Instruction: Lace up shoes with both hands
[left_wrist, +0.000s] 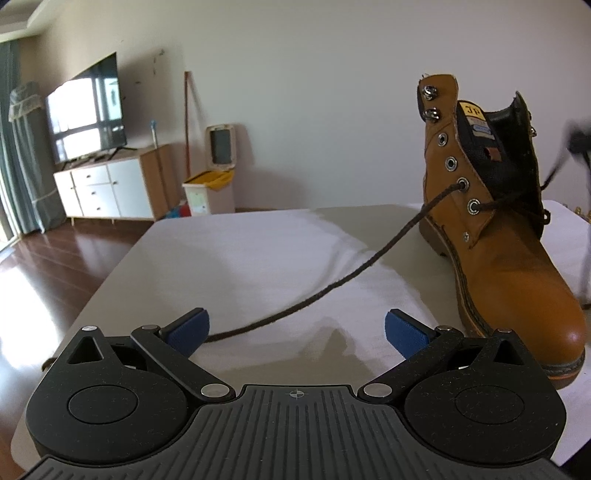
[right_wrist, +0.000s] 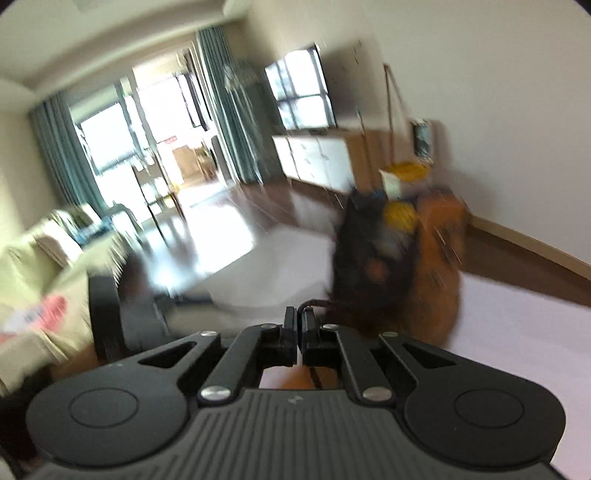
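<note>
The tan boot (left_wrist: 509, 236) sits on the white-covered table (left_wrist: 258, 258), ahead and right of the left gripper (left_wrist: 297, 332), whose jaws gape wide with nothing between them. One dark lace (left_wrist: 332, 284) trails from an eyelet down past its left pad. The right gripper (right_wrist: 300, 325) is pinched tight on the other lace end (right_wrist: 314, 304), boot just ahead and right, all blurry.

The left gripper (left_wrist: 297, 330) stands open above the table (left_wrist: 240, 258); a dark lace (left_wrist: 332, 284) runs from its left pad to the boot (left_wrist: 498, 240) at right

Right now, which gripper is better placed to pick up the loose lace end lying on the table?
Left, probably. The left gripper is open, with the lace lying just ahead of its fingers. The right gripper is already shut on the other lace strand beside the boot.
</note>
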